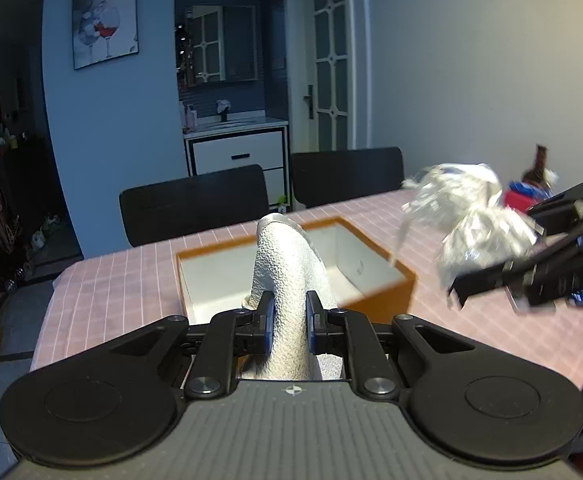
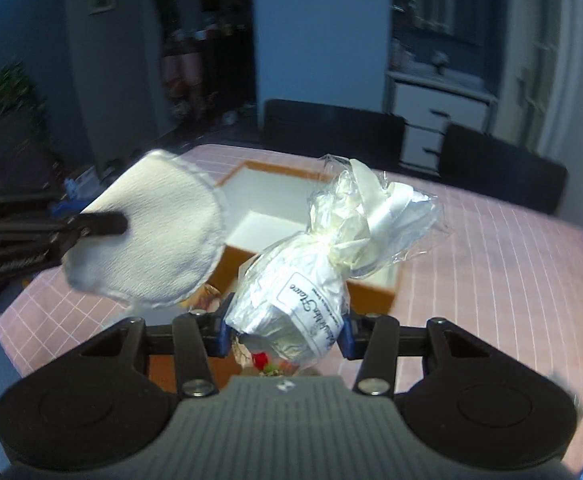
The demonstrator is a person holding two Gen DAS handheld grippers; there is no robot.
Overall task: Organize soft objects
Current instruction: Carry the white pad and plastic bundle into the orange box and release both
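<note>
We see the left gripper [image 1: 289,322] clamped on a round white textured pad [image 1: 287,280], held above the table [image 1: 131,280] before the open orange box [image 1: 387,292], its white inside bare. Right gripper [image 2: 285,330] clamped on a knotted clear bag [image 2: 311,280] of white material, labelled. Two dark chairs [image 1: 195,204] flank the far edge.

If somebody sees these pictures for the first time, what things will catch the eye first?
Two white things held in the air above the pink table: the left gripper pinches a round white pad, and the right gripper clamps a cellophane-wrapped bundle. Beyond them on the table stands an open orange box, white inside.
</note>
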